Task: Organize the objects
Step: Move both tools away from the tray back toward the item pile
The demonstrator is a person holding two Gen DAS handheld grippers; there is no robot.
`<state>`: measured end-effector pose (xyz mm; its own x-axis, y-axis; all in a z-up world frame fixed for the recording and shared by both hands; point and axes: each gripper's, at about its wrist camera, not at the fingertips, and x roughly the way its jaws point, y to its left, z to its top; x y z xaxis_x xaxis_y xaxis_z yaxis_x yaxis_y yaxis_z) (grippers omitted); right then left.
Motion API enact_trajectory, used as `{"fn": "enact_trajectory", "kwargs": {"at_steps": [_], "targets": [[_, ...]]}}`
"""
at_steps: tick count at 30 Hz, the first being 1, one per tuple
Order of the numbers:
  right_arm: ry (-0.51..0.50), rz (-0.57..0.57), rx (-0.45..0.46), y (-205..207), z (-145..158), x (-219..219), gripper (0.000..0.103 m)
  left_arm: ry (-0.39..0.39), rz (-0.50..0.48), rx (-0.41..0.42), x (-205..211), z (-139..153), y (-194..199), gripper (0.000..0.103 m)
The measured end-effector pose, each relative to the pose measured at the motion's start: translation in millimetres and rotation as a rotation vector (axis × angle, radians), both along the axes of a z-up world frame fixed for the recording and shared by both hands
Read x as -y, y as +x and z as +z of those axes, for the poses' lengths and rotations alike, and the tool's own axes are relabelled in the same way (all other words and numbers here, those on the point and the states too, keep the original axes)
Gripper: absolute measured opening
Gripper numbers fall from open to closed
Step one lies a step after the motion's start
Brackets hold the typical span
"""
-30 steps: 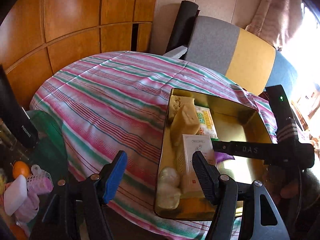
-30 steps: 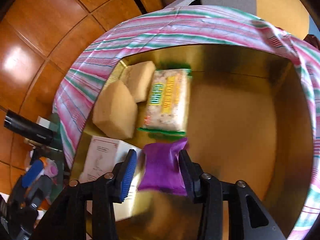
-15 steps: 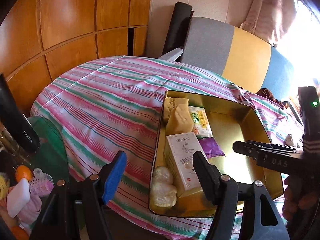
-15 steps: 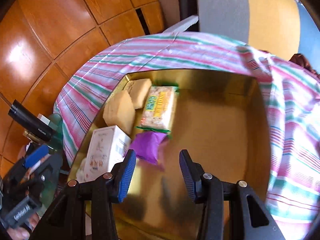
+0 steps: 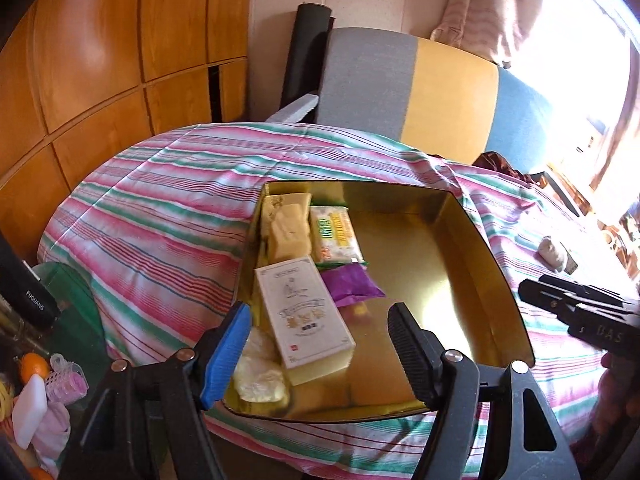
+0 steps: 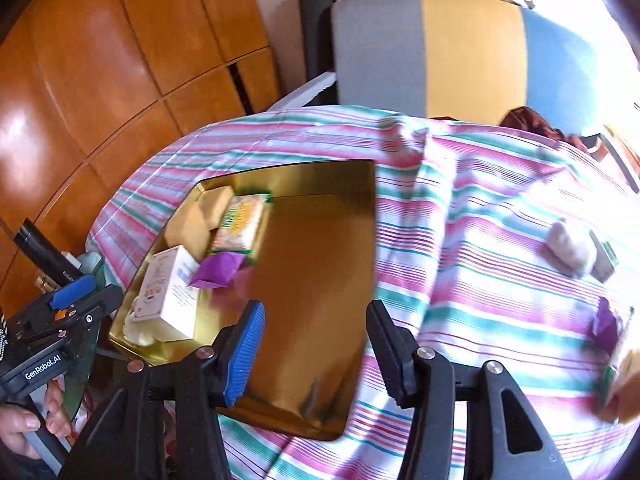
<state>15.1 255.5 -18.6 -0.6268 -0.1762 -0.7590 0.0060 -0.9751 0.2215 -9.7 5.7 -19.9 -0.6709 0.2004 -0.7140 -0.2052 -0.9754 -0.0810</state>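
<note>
Striped tablecloth (image 6: pixel 460 240), purple packet (image 6: pixel 218 270) in gold tray (image 6: pixel 320 360), beyond empty, opening right claw (image 6: pixel 316 354)

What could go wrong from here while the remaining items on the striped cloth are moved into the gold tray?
1. The shiny gold metal tray sits near the table's front edge on the loose pink-and-green striped cloth; a nudge might slide it.
2. The right tool, jaws opening and empty, views the small pale wrapped bundle blurred, so aiming may be off.
3. The white rectangular carton leans on softer packets and might tip.
</note>
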Motion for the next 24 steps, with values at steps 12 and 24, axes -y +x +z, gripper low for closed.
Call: {"fn": "enact_trajectory", "kwargs": {"at_steps": [12, 24], "targets": [[-0.021, -0.493, -0.019, 80.8, 14.3, -186.2, 0.054, -0.004, -0.212, -0.013, -74.6, 8.0, 7.9, 0.076], [-0.346, -0.92, -0.193, 172.2, -7.6, -310.7, 0.054, -0.013, -0.489, 0.036, -182.0, 7.4, 21.5, 0.073]]}}
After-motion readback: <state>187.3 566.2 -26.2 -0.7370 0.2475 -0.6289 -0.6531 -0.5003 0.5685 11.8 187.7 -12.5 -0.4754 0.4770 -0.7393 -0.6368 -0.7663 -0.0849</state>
